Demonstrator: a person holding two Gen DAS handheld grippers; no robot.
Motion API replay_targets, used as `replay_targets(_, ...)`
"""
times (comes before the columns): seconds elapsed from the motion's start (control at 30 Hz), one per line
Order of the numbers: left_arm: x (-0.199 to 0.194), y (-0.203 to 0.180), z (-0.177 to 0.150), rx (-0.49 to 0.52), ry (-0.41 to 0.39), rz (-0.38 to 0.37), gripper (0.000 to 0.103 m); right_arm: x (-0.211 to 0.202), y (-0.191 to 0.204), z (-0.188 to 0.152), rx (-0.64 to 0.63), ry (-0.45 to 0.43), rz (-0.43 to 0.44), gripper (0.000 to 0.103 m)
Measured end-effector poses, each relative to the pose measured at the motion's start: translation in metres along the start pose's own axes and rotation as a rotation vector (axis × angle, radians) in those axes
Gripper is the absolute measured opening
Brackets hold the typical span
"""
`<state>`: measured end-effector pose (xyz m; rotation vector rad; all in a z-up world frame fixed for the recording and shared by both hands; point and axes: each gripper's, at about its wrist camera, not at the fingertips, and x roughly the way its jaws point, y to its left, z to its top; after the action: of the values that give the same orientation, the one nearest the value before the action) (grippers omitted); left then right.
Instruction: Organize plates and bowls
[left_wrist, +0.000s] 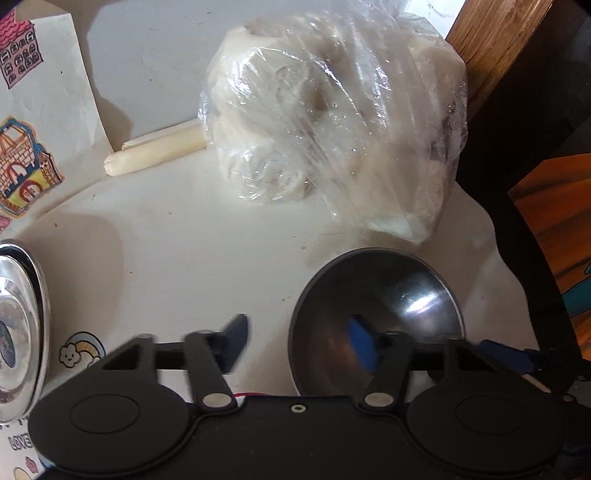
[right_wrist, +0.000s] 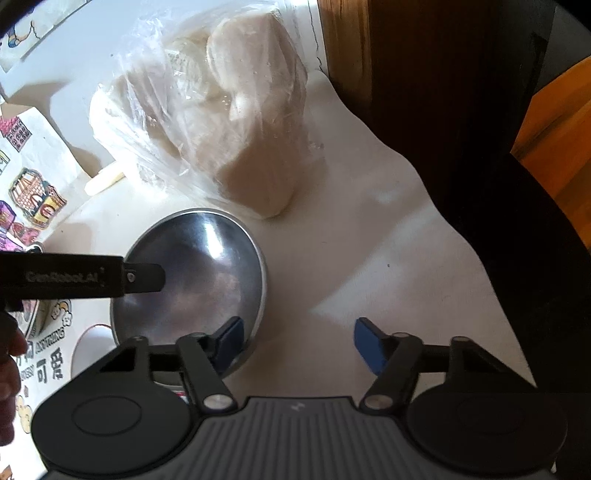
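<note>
- A white table fills both views, with stickered paper at its left edge and dark wood furniture at far right.
- A clear bag of pale dough-like lumps slumps at the far side of the table, a pale stick lying beside its left end.
- The steel bowl sits upright near the front, just near of the bag; the right wrist view shows it empty, with a bright glare on its inner wall.
- A second piece of steelware, a plate by its flat rim, lies at the left edge, well apart from the bowl.
- The left gripper stands wide, straddling the bowl's left rim: one finger outside on the table side, the other over the bowl's inside. It grips nothing yet.
- The right gripper is also wide and empty, its left finger at the bowl's near right rim, its right finger over bare table.
- The step in hand looks like seizing the bowl to move it toward the plate. Done well, the left tongs drop squarely over the rim before closing; thin polished steel may slip or tip if pinched at a slant.
</note>
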<state>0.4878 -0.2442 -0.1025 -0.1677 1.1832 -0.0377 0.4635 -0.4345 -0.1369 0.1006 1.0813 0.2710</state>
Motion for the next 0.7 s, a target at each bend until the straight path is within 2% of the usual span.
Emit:
replay_targets(0.03, 0.0, 0.0, -0.001, -0.01, -0.002, -0.003, 0.039, 0.0, 0.0, 0.0, 0.003, -0.001, 0.008, 0.055)
replay_targets(0.07, -0.001, 0.001, -0.002, -0.024, -0.006, -0.004, 0.033, 0.0, 0.001, 0.001, 0.005, -0.001, 0.014, 0.052)
replay_targets(0.17, -0.002, 0.005, -0.004, -0.075, -0.02, -0.039, 0.025, 0.003, 0.0, 0.002, 0.034, 0.015, 0.028, 0.049)
replay_targets(0.23, -0.002, 0.005, -0.006, -0.075, -0.022, -0.035, 0.019, 0.003, -0.001, 0.002, 0.053, 0.023, 0.031, 0.046)
replay_targets(0.27, -0.001, 0.006, -0.007, -0.074, -0.017, -0.034, 0.012, 0.004, -0.001, 0.002, 0.059, 0.023, 0.033, 0.041)
replay_targets(0.33, 0.001, 0.007, -0.009, -0.075, -0.008, -0.033, 0.007, 0.006, -0.001, 0.001, 0.069, 0.025, 0.041, 0.031)
replay_targets(0.43, 0.0, 0.009, -0.011, -0.08, -0.009, -0.045, 0.006, 0.006, 0.0, 0.001, 0.089, 0.022, 0.063, 0.016)
replay_targets(0.47, 0.0, 0.009, -0.011, -0.079, -0.01, -0.047, 0.005, 0.005, 0.001, 0.001, 0.09, 0.021, 0.06, 0.014)
replay_targets(0.7, -0.014, 0.008, -0.017, -0.077, -0.032, -0.101, 0.004, -0.011, 0.0, 0.002, 0.095, -0.028, 0.037, 0.011)
